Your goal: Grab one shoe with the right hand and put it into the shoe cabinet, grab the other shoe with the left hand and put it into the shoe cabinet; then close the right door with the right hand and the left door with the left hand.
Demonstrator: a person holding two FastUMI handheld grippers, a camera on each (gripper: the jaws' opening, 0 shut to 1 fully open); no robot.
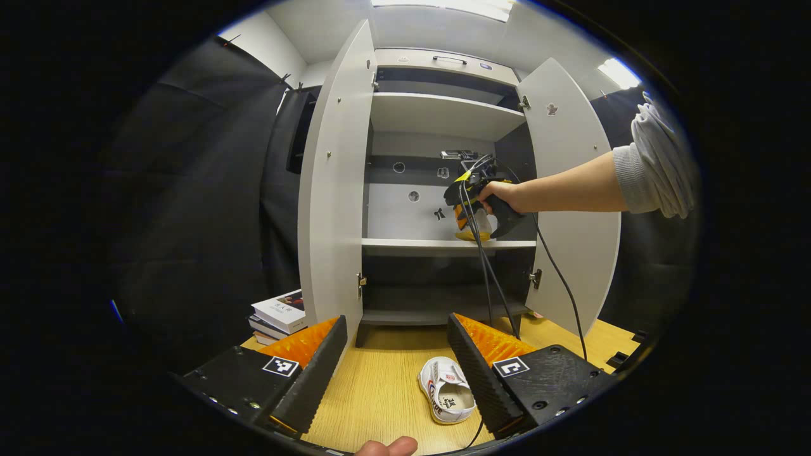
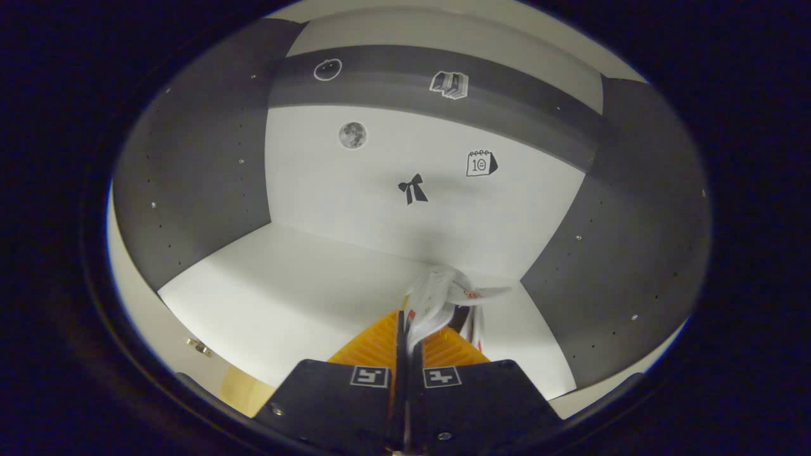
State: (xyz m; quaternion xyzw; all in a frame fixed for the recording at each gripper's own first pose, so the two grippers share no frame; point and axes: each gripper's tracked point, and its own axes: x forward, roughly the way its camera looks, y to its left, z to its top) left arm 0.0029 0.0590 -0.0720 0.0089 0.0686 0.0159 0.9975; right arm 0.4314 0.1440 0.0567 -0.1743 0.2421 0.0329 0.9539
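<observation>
**While one shoe reaches the shelf, the other waits**

As the right gripper point(image 2: 405, 345) reaches into the shoe cabinet point(image 1: 443, 114), its fingers are clenched on the first shoe point(image 2: 437, 297), which hangs over the middle shelf point(image 2: 285, 297) near its back right corner, seemingly not yet set down. The left gripper point(image 1: 396, 361) hovers released above the second shoe point(image 1: 447, 389), which lies on the wooden table point(image 1: 380, 380) near the cabinet's front. Both doors stand open, so most of the task remains.

Left gripper point(image 1: 396, 373) gapes over shoe point(image 1: 447, 397); shoe cabinet point(image 1: 443, 114) stands open.
</observation>
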